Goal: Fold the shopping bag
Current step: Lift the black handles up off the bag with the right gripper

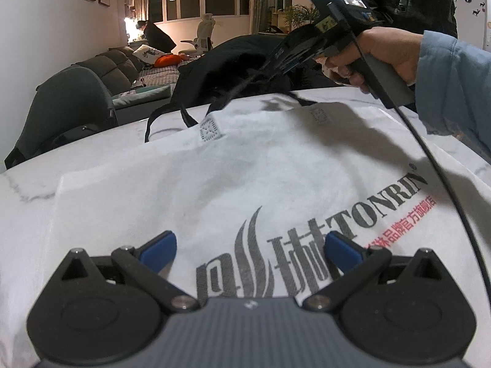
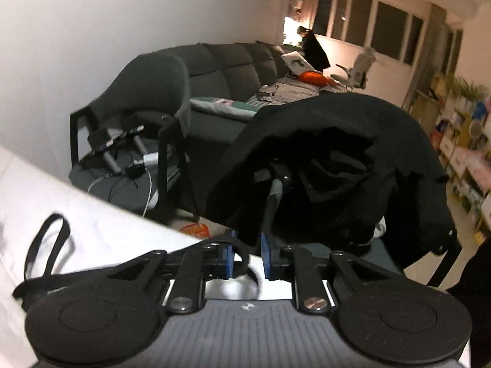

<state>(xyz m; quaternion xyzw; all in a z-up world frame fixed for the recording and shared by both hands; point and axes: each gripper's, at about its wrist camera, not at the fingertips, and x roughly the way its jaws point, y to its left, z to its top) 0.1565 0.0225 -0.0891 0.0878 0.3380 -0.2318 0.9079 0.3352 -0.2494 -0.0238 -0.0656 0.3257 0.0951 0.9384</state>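
Shopping bag (image 1: pixel 245 165) lies flat on the marble table (image 1: pixel 27 184), printed face up, mouth and black handles toward 12 o'clock in the left wrist view, bottom edge nearest that camera. Left gripper (image 1: pixel 250 245) hovers low over the logo, blue pads (image 1: pixel 159 247) spread wide and gripping nothing; judged as waiting or ready to pin the fabric while the other side works. Right gripper (image 2: pixel 247 257), held by a hand (image 1: pixel 380 58) in a blue sleeve (image 1: pixel 454 86), sits at 1 o'clock at the bag's far edge. In its own view the pads are drawn close together around a black handle strap (image 2: pixel 242 250); the second handle loop (image 2: pixel 46 248) lies loose at 9 o'clock. Likely reason: lifting the strap clear, to tuck the handles onto the bag body before folding. No fold made yet. A chair draped with a black coat (image 2: pixel 337 153) stands just beyond the table edge.
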